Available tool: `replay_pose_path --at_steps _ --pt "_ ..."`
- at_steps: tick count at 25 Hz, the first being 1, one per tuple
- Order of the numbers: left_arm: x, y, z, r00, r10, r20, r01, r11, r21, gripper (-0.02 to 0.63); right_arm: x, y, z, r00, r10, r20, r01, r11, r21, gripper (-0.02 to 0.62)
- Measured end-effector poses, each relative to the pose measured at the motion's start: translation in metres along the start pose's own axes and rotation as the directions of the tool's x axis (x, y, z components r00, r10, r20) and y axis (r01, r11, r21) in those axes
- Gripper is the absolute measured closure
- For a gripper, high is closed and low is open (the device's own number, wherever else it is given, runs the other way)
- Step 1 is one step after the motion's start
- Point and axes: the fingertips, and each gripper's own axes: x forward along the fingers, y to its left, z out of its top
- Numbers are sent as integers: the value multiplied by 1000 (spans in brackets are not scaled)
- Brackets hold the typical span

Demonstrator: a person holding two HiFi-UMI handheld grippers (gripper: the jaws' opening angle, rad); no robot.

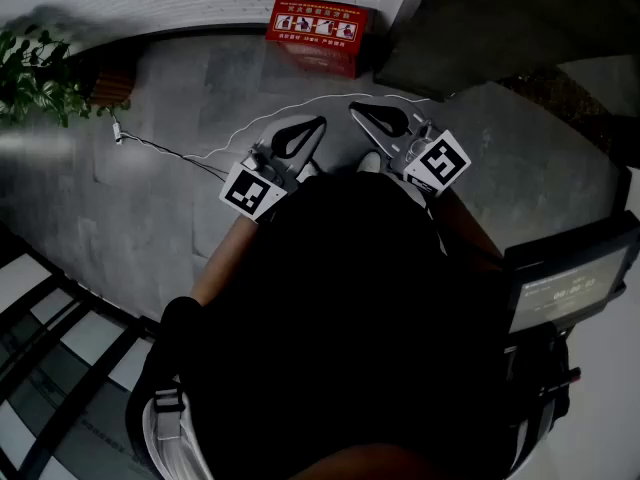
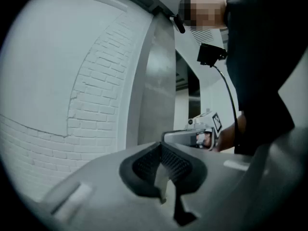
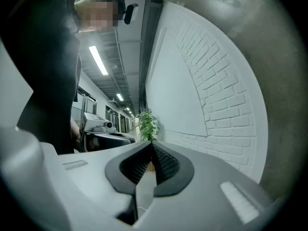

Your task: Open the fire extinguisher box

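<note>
The fire extinguisher box (image 1: 320, 28) is a red case with white pictograms on its lid. It sits on the grey floor against the white brick wall, lid closed. Both grippers are held close to the person's body, well short of the box and pointing toward it. My left gripper (image 1: 319, 121) is shut with nothing between its jaws, and so is my right gripper (image 1: 352, 108). In the left gripper view the jaws (image 2: 161, 145) meet in front of the brick wall, and the right gripper (image 2: 202, 136) shows beyond them. In the right gripper view the jaws (image 3: 151, 143) are closed too. The box appears in neither gripper view.
A potted plant (image 1: 35, 78) stands at the far left by the wall; it also shows in the right gripper view (image 3: 147, 124). A thin white cable (image 1: 200, 153) runs across the floor. A grey pillar (image 1: 470, 28) rises right of the box. Black railing (image 1: 40, 358) is near left, a screen device (image 1: 570, 288) at right.
</note>
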Motion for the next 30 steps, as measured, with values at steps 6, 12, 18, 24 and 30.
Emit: replay_pose_path --at_steps 6,12,18,24,30 --pt "9 -11 -3 1000 30 -8 -30 1000 8 603 -19 -15 -6 999 -11 30 12 999 -35 586" --pt "16 -8 0 996 88 -28 -88 996 23 603 -25 -25 -4 999 18 44 -17 1000 -20 586" --pt "10 4 2 992 121 -25 -120 992 36 604 -21 -27 -6 999 28 45 -28 1000 3 586" --pt "-12 21 -1 994 107 -21 -106 994 31 603 -4 -15 -10 999 -4 35 4 1000 3 586" --pt "-9 91 -10 999 19 -30 -19 1000 -7 603 56 -45 -10 996 -82 -19 83 995 57 586"
